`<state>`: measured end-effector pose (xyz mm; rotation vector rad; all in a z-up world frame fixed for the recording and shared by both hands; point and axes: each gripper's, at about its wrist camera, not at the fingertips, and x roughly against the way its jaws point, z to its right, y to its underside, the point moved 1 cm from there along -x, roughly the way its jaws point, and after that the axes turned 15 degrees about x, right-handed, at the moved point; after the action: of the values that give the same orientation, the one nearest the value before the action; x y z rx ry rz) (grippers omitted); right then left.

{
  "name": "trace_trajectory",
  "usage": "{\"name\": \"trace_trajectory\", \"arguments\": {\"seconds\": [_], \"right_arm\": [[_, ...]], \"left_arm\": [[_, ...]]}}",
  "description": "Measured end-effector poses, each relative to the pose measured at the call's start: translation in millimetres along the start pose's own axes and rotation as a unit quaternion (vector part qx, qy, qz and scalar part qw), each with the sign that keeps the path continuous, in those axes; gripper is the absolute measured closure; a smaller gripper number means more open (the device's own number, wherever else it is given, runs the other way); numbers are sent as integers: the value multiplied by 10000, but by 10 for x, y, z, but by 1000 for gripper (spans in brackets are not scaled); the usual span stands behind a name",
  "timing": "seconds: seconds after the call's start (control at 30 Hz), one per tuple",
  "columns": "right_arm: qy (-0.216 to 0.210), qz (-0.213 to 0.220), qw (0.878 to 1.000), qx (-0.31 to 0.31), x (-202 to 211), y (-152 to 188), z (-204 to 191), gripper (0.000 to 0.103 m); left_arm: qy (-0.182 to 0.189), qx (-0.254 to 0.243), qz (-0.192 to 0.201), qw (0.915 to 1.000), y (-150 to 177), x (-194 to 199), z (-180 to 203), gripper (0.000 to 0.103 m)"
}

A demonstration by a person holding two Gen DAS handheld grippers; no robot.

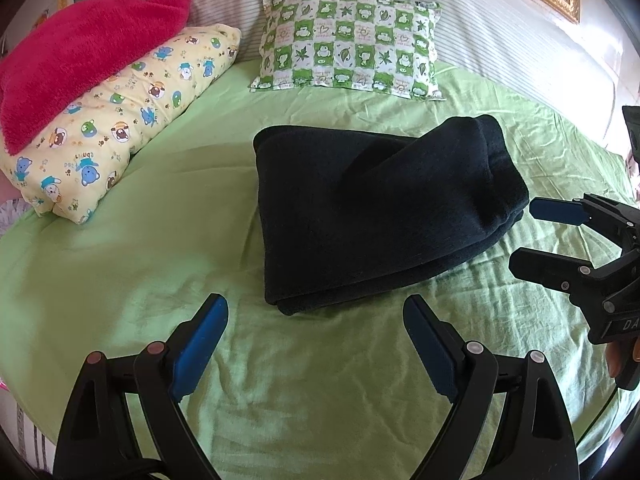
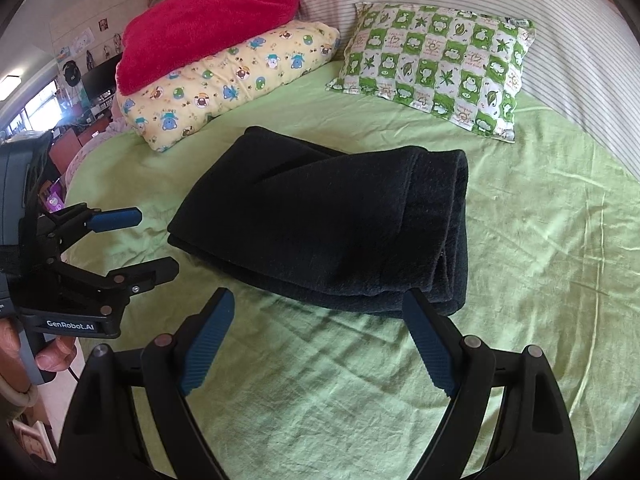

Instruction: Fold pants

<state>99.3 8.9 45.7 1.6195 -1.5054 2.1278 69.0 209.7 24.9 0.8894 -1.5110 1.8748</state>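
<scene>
The dark navy pants [image 1: 372, 208] lie folded into a thick bundle on the green bed sheet [image 1: 160, 240], also visible in the right wrist view as the pants [image 2: 328, 224]. My left gripper [image 1: 316, 308] hovers just short of the bundle's near edge, open, nothing between its blue pads. My right gripper [image 2: 318, 304] is open too, its right fingertip close to the bundle's near corner, no fabric between the pads. Each gripper shows in the other's view: the right gripper [image 1: 524, 232] at the pants' right side, the left gripper [image 2: 156, 240] at their left side.
A green-and-white frog-print pillow [image 1: 348, 46] lies behind the pants. To the left, a yellow cartoon-print pillow [image 1: 120, 120] carries a red fluffy blanket [image 1: 80, 60]. A striped headboard cushion [image 1: 480, 20] runs along the back. A person's fingers [image 2: 52, 356] grip the left tool.
</scene>
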Motion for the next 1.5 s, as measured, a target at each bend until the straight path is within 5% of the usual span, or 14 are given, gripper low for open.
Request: {"name": "trace_trajectory", "arguments": {"seconds": [1.5], "right_arm": [[-5, -66, 9999, -131, -80, 36, 35, 17]], "left_arm": [[-56, 43, -175, 9998, -8, -136, -15, 13]]}}
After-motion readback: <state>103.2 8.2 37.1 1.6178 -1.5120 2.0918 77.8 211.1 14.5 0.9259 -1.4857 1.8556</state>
